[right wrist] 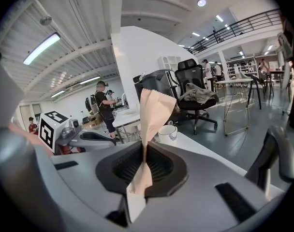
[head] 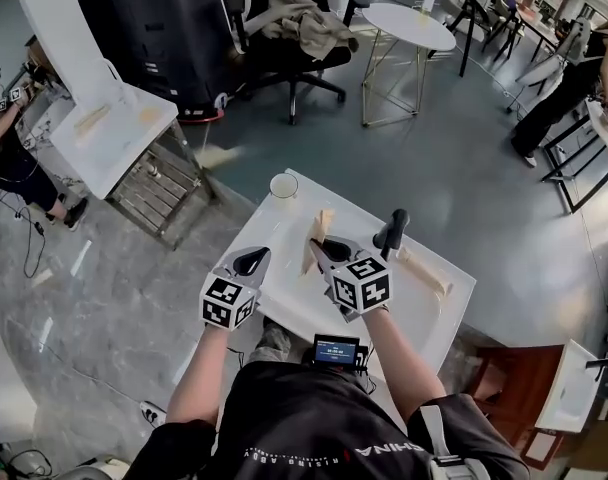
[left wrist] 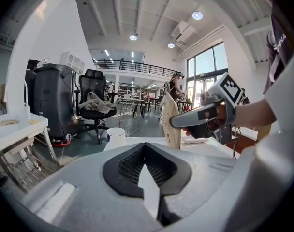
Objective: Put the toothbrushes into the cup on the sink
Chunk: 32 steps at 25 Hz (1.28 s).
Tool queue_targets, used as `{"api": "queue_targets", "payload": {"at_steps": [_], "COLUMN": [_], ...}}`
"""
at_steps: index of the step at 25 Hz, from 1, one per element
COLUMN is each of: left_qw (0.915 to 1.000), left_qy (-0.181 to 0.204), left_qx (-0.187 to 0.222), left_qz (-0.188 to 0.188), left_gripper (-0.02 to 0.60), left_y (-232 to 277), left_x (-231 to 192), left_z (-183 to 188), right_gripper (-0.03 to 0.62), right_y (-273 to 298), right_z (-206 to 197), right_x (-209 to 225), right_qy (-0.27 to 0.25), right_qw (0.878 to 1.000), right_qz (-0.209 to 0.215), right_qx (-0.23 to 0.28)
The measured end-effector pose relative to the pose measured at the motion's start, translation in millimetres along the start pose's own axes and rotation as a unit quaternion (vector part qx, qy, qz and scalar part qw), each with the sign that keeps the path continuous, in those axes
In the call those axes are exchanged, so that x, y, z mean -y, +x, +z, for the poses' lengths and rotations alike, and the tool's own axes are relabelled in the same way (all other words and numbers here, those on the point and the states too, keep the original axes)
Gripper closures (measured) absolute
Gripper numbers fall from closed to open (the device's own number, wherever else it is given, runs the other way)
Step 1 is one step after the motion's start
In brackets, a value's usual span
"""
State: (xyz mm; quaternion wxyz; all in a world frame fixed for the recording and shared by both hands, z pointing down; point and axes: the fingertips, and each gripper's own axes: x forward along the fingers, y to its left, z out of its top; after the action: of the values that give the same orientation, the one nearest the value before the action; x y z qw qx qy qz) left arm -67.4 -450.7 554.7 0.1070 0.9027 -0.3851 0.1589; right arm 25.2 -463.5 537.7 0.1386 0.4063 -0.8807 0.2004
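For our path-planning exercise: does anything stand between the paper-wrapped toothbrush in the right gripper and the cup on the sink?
Nothing visible does. The paper-wrapped toothbrush clamped in the right gripper has only bare sink between it and the cup; the left gripper sits beside that path.

The cup stands on the sink's far left corner. Nearer and rightward is a packet (upright between the right gripper's jaws). Right of it is the faucet, then another packet lying flat.

The toothbrush wrapper is matt tan paper; sink and cup look smooth white.
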Motion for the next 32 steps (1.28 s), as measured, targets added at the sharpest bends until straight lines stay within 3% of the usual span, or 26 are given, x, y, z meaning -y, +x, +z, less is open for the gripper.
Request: {"api": "queue_targets", "payload": {"at_steps": [16,32], "left_qw": [0.9993,0.9979], "left_qy": [0.016,0.006], "left_qx": [0.001,-0.016], "left_qz": [-0.034,-0.062], "left_gripper": [0.571,0.571], "left_y": [64.1,97.4], "left_x": [-87.5,-125.4], "left_z": [50.2,46.4], "right_gripper": [0.559,0.559], "right_y": [81.9,135.5], "right_z": [82.5,132.5], "right_x": [51.5,77.1], "right_qy": [0.003,0.007], "right_qw": [0.999,0.998], "right_qz": [-0.034,-0.056], "right_qx": [0.022,0.038]}}
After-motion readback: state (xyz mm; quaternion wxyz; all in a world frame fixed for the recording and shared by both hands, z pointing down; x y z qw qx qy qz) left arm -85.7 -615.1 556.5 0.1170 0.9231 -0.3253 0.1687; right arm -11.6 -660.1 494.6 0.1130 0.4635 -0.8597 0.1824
